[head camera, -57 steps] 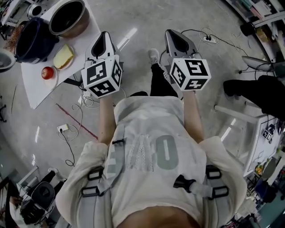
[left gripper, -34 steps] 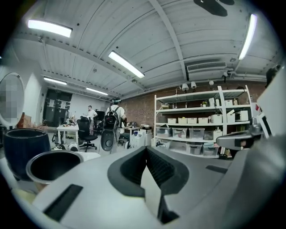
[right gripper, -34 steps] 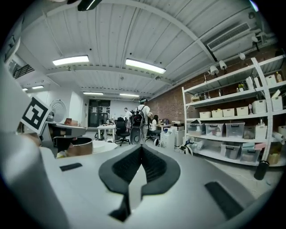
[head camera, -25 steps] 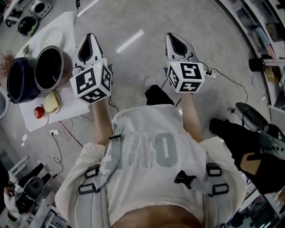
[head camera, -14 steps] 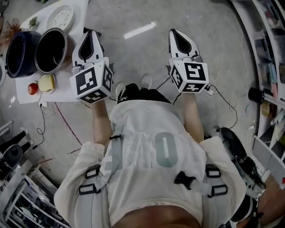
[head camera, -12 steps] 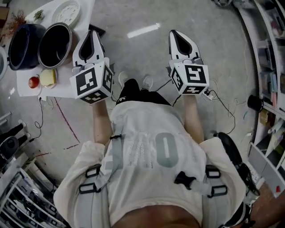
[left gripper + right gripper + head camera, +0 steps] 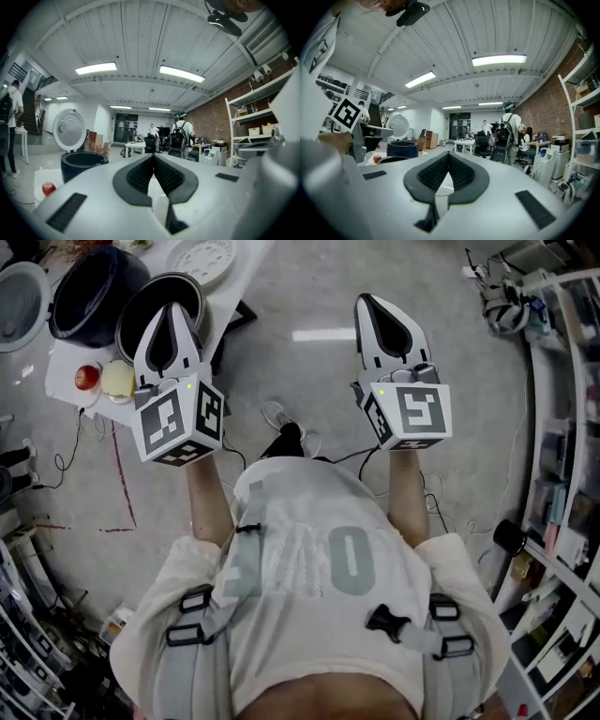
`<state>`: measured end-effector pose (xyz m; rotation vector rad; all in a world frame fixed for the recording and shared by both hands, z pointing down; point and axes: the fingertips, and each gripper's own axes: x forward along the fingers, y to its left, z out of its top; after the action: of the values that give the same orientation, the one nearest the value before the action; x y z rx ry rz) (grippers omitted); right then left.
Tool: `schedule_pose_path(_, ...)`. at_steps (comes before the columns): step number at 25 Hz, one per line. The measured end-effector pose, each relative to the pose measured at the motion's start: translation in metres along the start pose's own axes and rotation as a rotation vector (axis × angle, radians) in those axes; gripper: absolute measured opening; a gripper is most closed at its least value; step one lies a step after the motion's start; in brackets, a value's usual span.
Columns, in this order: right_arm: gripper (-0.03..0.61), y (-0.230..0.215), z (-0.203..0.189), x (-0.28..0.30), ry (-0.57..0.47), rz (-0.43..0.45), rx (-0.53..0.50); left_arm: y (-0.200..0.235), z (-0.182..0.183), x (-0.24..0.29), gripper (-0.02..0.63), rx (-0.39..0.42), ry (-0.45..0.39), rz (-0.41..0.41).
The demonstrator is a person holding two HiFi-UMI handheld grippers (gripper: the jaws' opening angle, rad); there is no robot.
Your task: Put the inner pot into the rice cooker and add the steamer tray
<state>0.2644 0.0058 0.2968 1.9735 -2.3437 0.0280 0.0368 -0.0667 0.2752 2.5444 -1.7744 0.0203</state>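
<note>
On a white table (image 7: 67, 381) at the upper left of the head view stands the dark rice cooker (image 7: 94, 292), its lid (image 7: 21, 298) swung open. Beside it sits the metal inner pot (image 7: 161, 307), partly covered by my left gripper (image 7: 167, 310). The white perforated steamer tray (image 7: 202, 257) lies farther back. My left gripper is shut and holds nothing; its view shows the cooker (image 7: 83, 161) ahead to the left. My right gripper (image 7: 367, 301) is shut and empty over the bare floor. The right gripper view shows the cooker (image 7: 402, 148) and the pot rim (image 7: 393, 159) to its left.
A red apple (image 7: 86, 376) and a pale yellow item (image 7: 117, 381) lie at the table's near edge. Shelving (image 7: 562, 427) curves along the right, cables (image 7: 502, 296) trail on the floor. People with backpacks (image 7: 179, 136) stand at desks far off.
The person has turned toward the table, which has swung in under the left gripper. Both grippers, still shut, have risen and moved forward; the left now overlaps the inner pot in the head view.
</note>
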Motion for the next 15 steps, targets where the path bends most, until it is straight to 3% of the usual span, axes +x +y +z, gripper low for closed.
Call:
schedule_pose_path(6,0.008,0.027,0.025,0.055,-0.072,0.092,-0.011,0.065,0.018,-0.025,0.02,0.008,-0.061,0.204)
schedule_pose_path(11,0.008,0.059,0.035,0.086,-0.099,0.215,0.007,0.105,0.025,-0.053,0.021,-0.042,-0.104,0.327)
schedule_pose_path(15,0.008,0.078,0.049,0.108,-0.124,0.272,0.019,0.125,0.031,-0.062,0.021,0.029,-0.102,0.396)
